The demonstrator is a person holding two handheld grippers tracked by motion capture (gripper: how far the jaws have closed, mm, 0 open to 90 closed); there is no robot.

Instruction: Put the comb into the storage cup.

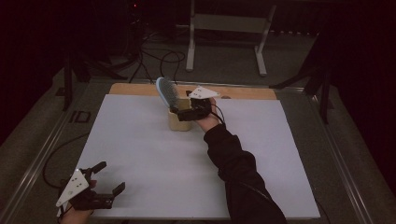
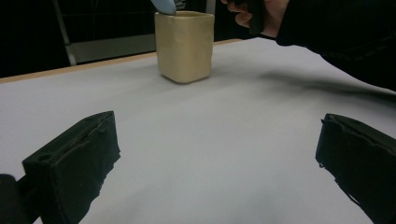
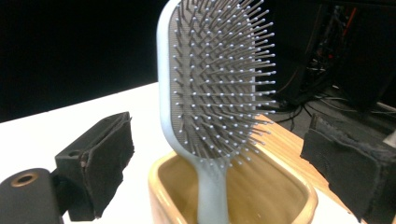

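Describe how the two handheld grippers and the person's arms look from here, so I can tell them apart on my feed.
Both match: the left gripper and the right gripper have black bodies, blocky black fingers with rough padded faces, and a pale grey three-cornered plate with small dark dots on top. A thin dark cable trails from the right one. The right arm wears a long black sleeve.

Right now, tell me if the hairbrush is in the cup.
In: the hairbrush stands handle-down inside the cup, head leaning above the rim.
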